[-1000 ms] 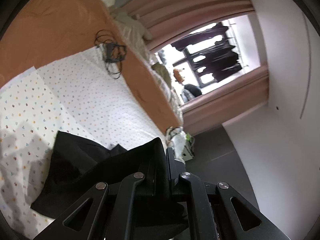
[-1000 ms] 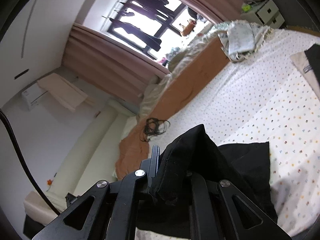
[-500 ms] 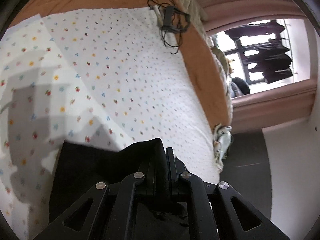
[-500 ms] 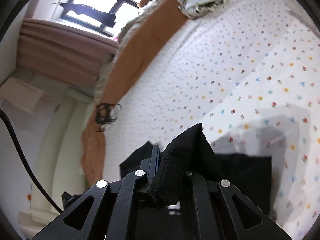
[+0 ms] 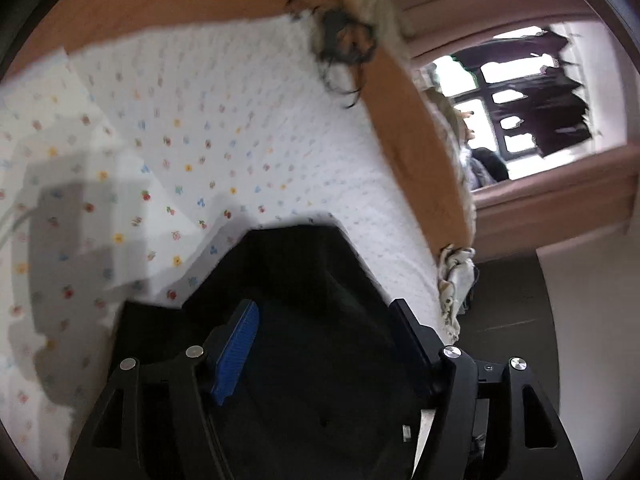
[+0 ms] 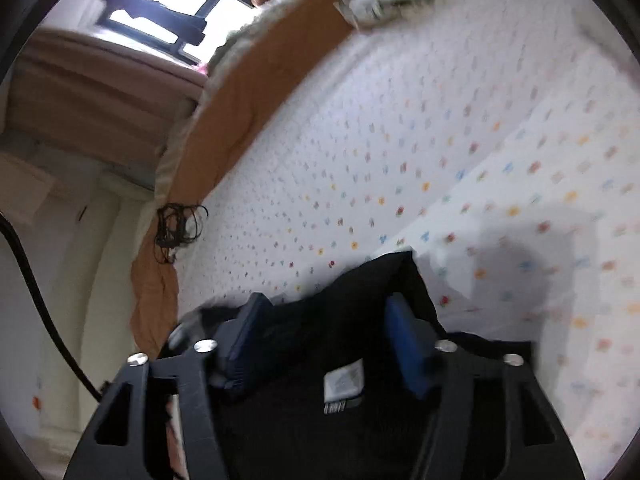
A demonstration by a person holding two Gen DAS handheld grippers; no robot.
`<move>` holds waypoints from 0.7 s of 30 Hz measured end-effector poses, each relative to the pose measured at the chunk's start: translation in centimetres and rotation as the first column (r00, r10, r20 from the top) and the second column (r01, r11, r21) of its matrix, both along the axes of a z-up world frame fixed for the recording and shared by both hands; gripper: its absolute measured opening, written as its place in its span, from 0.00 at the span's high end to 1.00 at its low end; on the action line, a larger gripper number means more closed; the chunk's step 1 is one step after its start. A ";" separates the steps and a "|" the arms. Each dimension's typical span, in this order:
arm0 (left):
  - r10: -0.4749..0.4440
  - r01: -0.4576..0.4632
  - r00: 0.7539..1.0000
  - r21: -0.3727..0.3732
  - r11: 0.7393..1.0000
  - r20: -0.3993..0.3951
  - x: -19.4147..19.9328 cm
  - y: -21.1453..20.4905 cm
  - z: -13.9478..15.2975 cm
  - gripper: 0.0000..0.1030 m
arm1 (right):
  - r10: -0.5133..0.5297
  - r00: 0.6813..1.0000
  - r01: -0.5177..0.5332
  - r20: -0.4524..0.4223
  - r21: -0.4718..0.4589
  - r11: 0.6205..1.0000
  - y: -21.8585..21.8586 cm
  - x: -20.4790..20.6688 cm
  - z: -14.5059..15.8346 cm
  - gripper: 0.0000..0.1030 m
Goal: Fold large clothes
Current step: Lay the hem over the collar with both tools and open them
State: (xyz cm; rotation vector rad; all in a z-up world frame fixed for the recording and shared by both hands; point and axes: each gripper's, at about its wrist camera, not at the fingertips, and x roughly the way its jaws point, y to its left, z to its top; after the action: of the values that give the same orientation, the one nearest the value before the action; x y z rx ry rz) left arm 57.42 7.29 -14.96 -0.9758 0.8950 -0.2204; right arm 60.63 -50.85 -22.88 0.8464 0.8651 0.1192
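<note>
A black garment (image 5: 304, 280) lies on the white dotted bedsheet (image 5: 240, 128). My left gripper (image 5: 324, 312) is open just above it, with a blue pad (image 5: 236, 348) showing on the left finger. In the right wrist view the same black garment (image 6: 360, 292) lies under my right gripper (image 6: 324, 316), which is open, its blue pads (image 6: 404, 344) apart. A white label (image 6: 344, 384) shows on the cloth between the fingers. Both views are blurred.
An orange blanket (image 5: 424, 152) runs along the far side of the bed. A tangle of black cable (image 5: 344, 48) lies on it, also in the right wrist view (image 6: 176, 224). A window with hanging dark clothes (image 5: 528, 92) and pink curtains are beyond.
Both grippers were shut on the black garment and have opened, letting it go. The garment now lies on the sheet below the fingers. Both cameras have shifted.
</note>
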 end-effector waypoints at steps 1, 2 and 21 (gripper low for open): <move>-0.009 0.009 1.000 0.001 1.000 0.029 -1.6 0.0 1.2 0.34 | -0.011 1.000 0.011 0.014 -0.015 1.000 -0.3 -1.1 1.0 0.38; -0.012 0.012 0.999 0.005 1.000 0.046 -2.9 -0.1 2.1 0.34 | -0.021 0.999 0.022 0.033 -0.016 1.000 -0.5 -2.4 2.2 0.37; 0.005 -0.009 0.999 0.087 0.996 0.053 -19.4 2.2 6.5 0.34 | -0.018 0.999 0.022 0.048 -0.102 0.995 -0.4 -19.9 6.4 0.34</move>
State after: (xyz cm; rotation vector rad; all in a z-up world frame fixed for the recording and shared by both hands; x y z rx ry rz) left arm 38.03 9.46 -8.43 -0.8887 0.8464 -0.1985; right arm 40.71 -51.22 -16.50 0.7536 0.8120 0.0763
